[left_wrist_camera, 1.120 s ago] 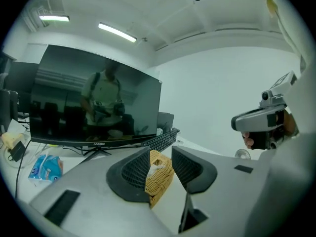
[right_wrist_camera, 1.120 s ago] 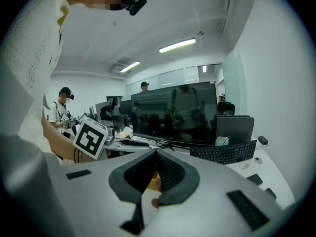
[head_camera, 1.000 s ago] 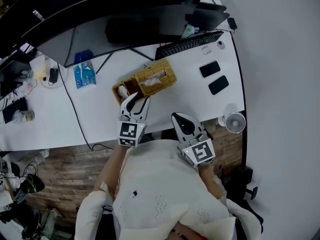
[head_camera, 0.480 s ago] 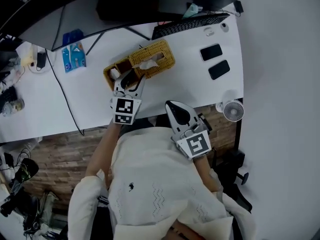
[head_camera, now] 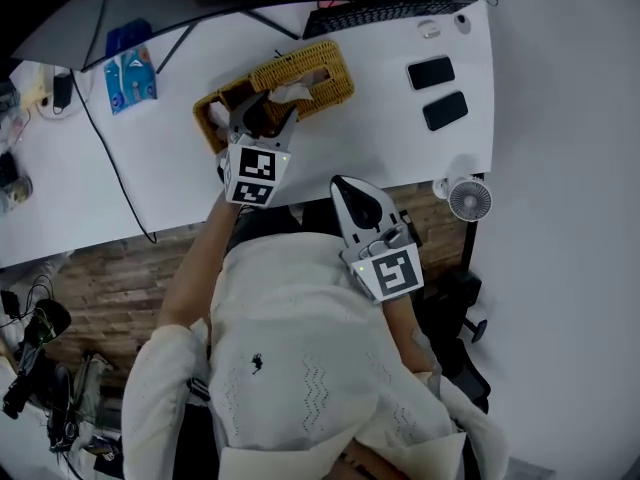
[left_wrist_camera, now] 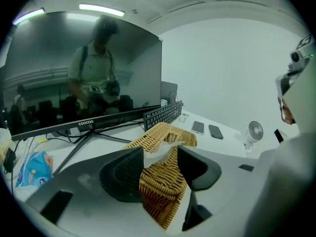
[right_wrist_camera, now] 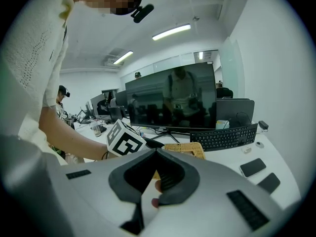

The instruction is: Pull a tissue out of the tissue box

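The white desk (head_camera: 380, 143) is stretching out under a big dark monitor, with the keyboard (head_camera: 385, 13) at the back and the woven tissue box (head_camera: 315, 68) sitting left of centre. The left gripper (head_camera: 266, 118) is hovering over the box. Its jaws have just been opening and are standing wide, with the white tissue (left_wrist_camera: 160, 153) poking up between them, not pinched yet. The right gripper (head_camera: 358, 203) is hanging at the desk's near edge, jaws together on nothing.

I'd say the trick is closing low on the tuft, near the slot, then drawing straight up and slowly (a light box will likely want to come along).

The box is lying flat, its long side running slantwise from near-left toward the keyboard. Its slot is facing up, and the tuft is leaning toward the left jaw.
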{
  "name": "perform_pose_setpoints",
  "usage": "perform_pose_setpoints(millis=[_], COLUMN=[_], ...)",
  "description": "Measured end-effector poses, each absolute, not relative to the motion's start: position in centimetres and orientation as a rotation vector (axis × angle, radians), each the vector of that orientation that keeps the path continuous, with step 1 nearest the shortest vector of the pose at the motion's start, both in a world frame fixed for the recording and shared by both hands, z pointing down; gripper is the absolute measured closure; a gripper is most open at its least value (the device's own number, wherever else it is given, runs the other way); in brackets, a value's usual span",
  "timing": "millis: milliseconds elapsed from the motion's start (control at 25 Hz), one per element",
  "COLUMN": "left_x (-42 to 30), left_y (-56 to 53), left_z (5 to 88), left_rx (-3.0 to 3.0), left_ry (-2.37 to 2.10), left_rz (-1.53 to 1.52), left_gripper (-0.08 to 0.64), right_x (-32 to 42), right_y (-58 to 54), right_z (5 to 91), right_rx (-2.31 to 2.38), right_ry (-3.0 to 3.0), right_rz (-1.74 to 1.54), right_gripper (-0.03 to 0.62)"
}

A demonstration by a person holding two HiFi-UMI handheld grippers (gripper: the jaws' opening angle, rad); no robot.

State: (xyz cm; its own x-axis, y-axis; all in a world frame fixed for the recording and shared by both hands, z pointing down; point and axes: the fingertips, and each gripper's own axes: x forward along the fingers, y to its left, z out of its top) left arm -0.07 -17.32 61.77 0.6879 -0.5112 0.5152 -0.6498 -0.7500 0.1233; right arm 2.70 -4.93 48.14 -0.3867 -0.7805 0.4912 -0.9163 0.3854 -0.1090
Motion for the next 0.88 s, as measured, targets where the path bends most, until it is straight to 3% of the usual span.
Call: perform_pose_setpoints(millis=[120,280,440,880], left_x=[0.6,0.7,0.9,0.8], left_y=[-17.5,-17.2,-17.1,-17.2], left_z=[62.1,62.5,63.1,63.4], left_rx=[2.581,2.538,2.528,2.437], left_ry=[-0.939,-0.972,-0.99,-1.078], left_rz=[0.661,0.697,0.708,0.727], left_gripper=[0.355,0.465,0.508,0.529], right_x=[2.7,2.9,3.1,4.1], right_y=[-4.8,-4.6,-4.7,-5.1], right_z=[48.7,49.2,49.4,50.8], right_rx=[1.474,1.476,1.483,1.375], right_ry=[-2.28,-2.265,-2.263,-2.27], right_rz=[0.545,0.561,0.57,0.613], right_gripper=[0.591,0.591,0.591,0.591])
